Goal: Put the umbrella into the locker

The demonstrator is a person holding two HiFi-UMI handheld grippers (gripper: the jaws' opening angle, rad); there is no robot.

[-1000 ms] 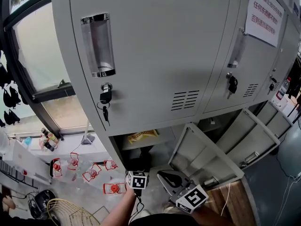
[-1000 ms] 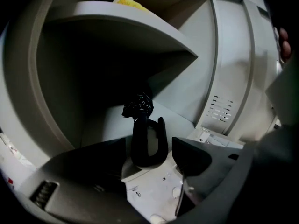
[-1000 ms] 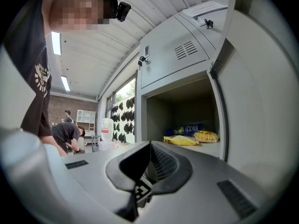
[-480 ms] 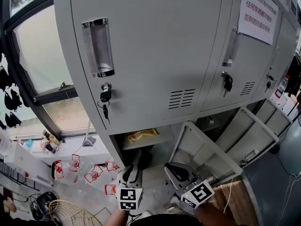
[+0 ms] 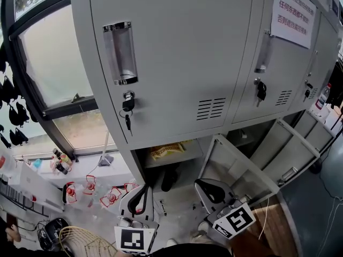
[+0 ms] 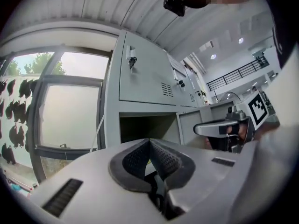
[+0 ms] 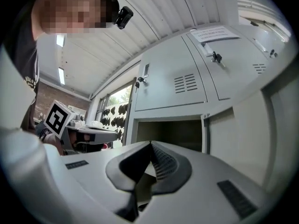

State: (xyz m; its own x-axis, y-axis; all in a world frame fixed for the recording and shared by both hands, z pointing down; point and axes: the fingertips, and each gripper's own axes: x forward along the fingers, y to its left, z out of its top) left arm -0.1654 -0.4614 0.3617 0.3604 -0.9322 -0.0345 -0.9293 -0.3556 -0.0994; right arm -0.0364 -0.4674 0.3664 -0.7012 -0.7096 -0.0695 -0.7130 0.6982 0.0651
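The grey locker's lower compartment (image 5: 161, 167) stands open, its door (image 5: 236, 167) swung out to the right. A dark upright object (image 5: 168, 180), probably the umbrella, stands inside it below a yellow packet (image 5: 167, 151). My left gripper (image 5: 140, 188) hovers in front of the opening; its jaws have just been closing and are shut with nothing between them (image 6: 149, 142). My right gripper (image 5: 200, 183) is beside it near the door, also shut and empty (image 7: 150, 144). Each gripper view shows the dark compartment (image 6: 147, 127) (image 7: 170, 134) ahead.
Closed upper locker doors (image 5: 177, 63) carry handles and hanging keys (image 5: 127, 108). A notice with red writing (image 5: 292, 12) is at the top right. A window (image 5: 53, 58) is on the left. Red-capped bottles (image 5: 91, 189) and a wire basket (image 5: 80, 242) lie on the floor at the lower left.
My left gripper has drawn back from the open compartment toward me and its jaws have closed empty. The right gripper has shifted slightly. The dark object stays in the compartment.
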